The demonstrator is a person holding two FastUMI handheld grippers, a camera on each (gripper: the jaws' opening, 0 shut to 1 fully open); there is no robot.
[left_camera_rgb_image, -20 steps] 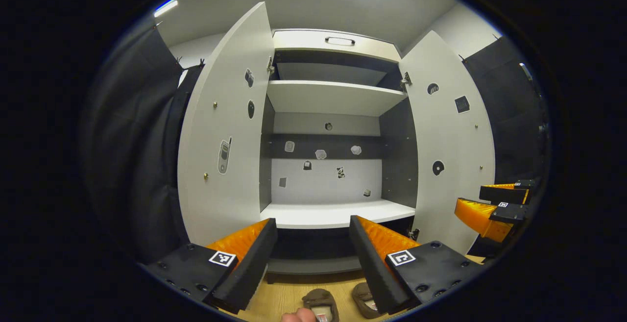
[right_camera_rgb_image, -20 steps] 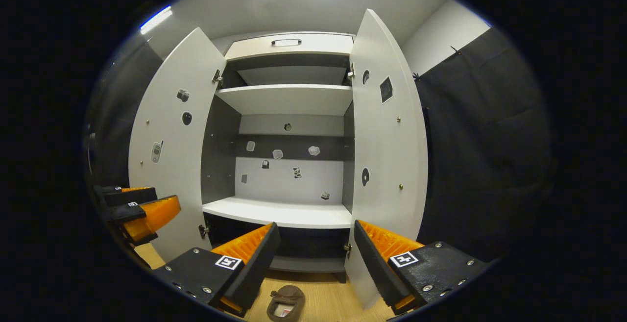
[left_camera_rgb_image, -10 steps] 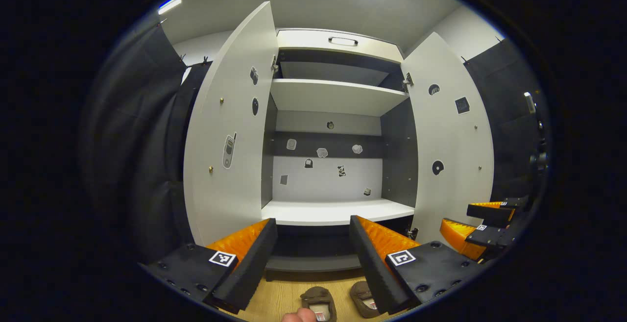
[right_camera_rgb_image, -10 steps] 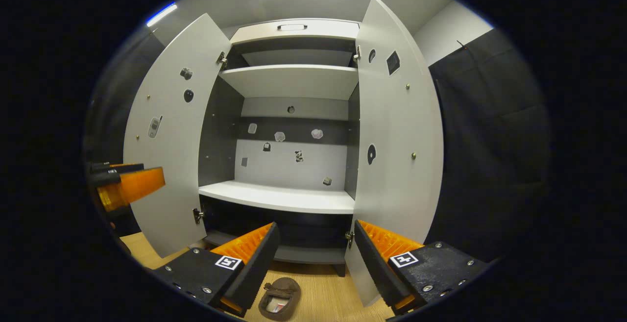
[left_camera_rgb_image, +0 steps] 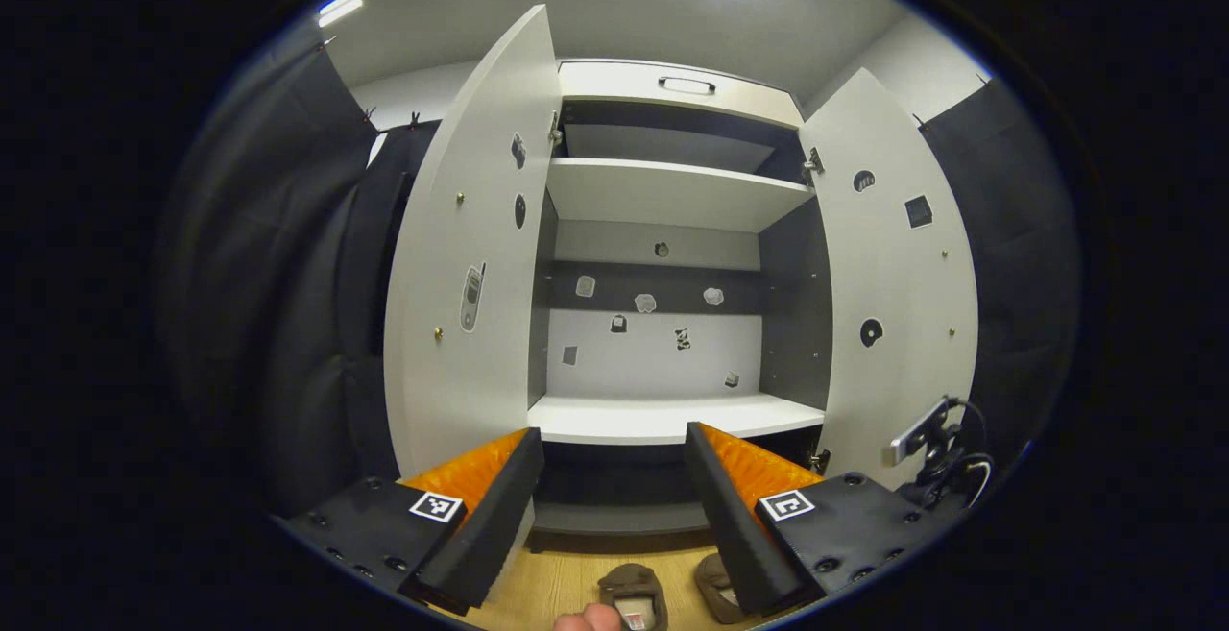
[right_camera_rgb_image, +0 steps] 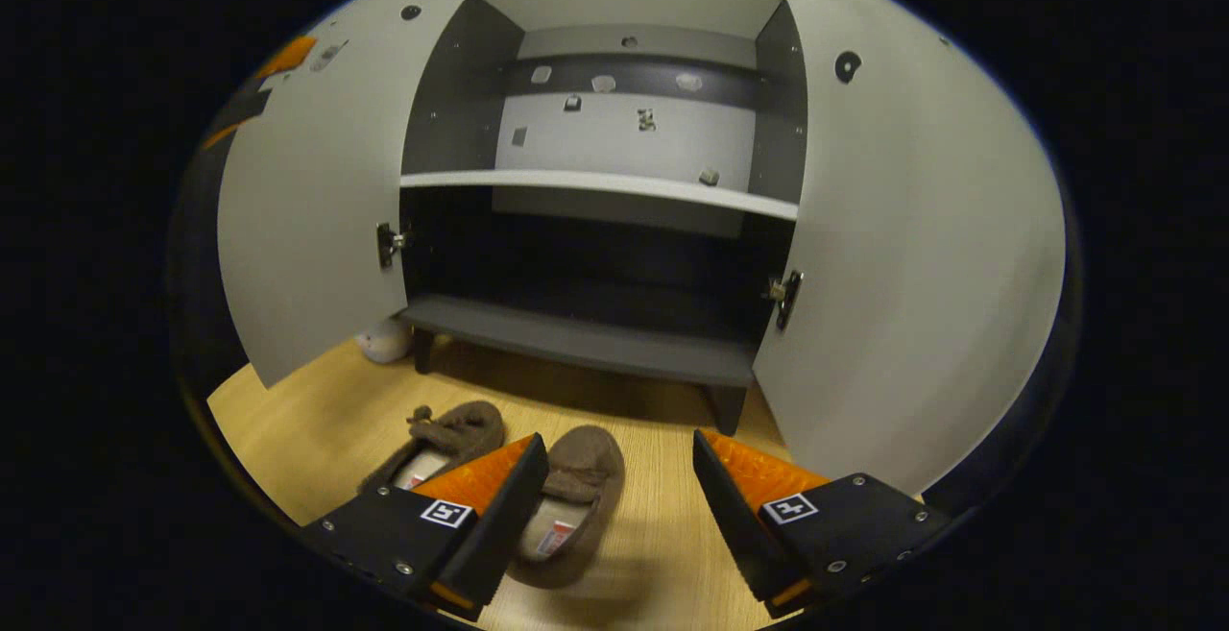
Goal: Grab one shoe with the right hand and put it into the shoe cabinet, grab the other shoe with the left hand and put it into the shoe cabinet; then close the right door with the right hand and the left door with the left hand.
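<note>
Two brown slippers lie side by side on the wooden floor in front of the shoe cabinet [right_camera_rgb_image: 586, 343], long axes pointing toward it. The right slipper [right_camera_rgb_image: 571, 501] sits just below the right hand-held gripper [right_camera_rgb_image: 619, 506], nearer its left finger, so this hand is closest; the left slipper [right_camera_rgb_image: 437, 444] lies beside it. The right hand-held gripper tilts downward, fingers spread apart, empty. The left hand-held gripper [left_camera_rgb_image: 613, 506] faces the cabinet level, fingers also apart.

Both brown shoes [left_camera_rgb_image: 634, 600] are cut off at the lower edge in the left gripper view; the right gripper's left finger [right_camera_rgb_image: 480, 516] hides part of each shoe.
</note>
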